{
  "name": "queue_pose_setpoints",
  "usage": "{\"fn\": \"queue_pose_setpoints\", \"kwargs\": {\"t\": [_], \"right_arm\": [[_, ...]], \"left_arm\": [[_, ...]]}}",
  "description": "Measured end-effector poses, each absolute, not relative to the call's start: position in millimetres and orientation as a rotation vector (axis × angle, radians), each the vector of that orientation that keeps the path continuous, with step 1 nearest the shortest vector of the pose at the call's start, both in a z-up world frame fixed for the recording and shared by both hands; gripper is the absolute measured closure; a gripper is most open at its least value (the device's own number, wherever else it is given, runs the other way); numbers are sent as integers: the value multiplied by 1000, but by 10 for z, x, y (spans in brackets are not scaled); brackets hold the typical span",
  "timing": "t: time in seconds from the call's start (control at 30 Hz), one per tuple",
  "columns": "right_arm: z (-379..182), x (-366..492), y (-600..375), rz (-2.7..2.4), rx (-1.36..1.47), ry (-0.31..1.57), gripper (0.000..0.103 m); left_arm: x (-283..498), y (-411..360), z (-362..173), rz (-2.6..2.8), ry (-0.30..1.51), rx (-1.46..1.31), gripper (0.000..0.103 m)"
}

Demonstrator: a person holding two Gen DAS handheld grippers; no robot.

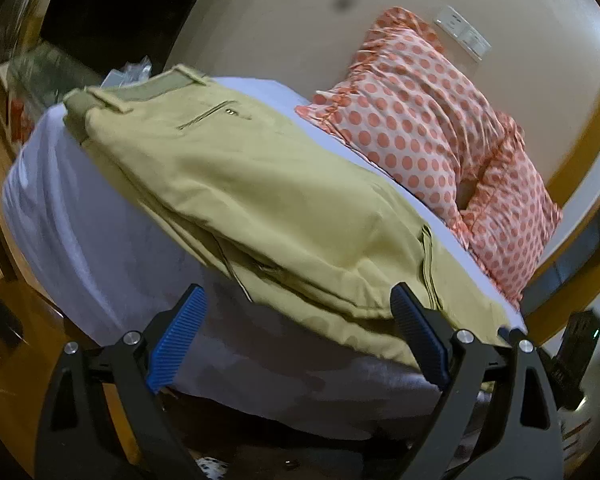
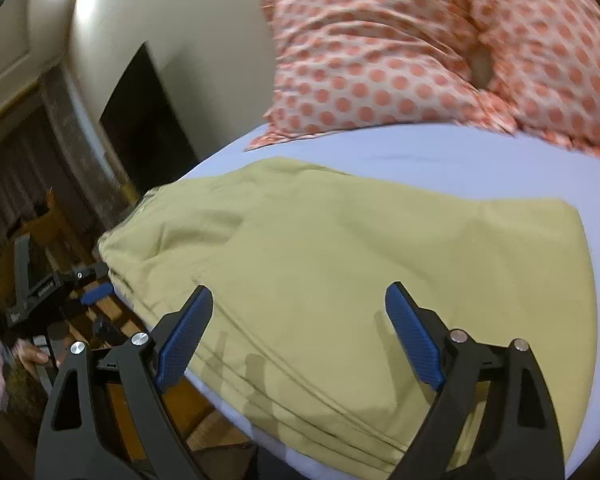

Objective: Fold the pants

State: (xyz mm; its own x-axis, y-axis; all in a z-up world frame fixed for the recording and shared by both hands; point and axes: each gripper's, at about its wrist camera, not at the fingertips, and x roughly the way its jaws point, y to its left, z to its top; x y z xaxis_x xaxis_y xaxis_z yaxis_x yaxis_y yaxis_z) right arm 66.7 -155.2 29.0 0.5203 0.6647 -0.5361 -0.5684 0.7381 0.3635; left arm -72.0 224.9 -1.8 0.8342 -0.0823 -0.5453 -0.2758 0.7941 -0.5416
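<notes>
Folding next means both the left gripper (image 1: 296, 336) and right gripper (image 2: 300, 334) (spread, empty) pinching every layer of the pants (image 2: 340, 264). Lift evenly off the bed (image 2: 420, 152).

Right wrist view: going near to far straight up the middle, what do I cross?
Right gripper, open → khaki pants → bare strip of bedsheet → polka-dot pillows.
</notes>
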Motion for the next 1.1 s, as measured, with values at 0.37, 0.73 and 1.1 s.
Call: {"fn": "queue_pose_setpoints", "kwargs": {"t": [0.37,0.73,1.1], "right_arm": [[182,685,-1593,729,201,730,12],[146,684,-1657,738,259,711,12],[280,666,-2305,593,367,607,11]], "left_arm": [[-537,2295,172,88,541,-682,10],[-386,3380,-73,291,453,-1056,75],[371,1874,1449,168,480,-271,92]]}}
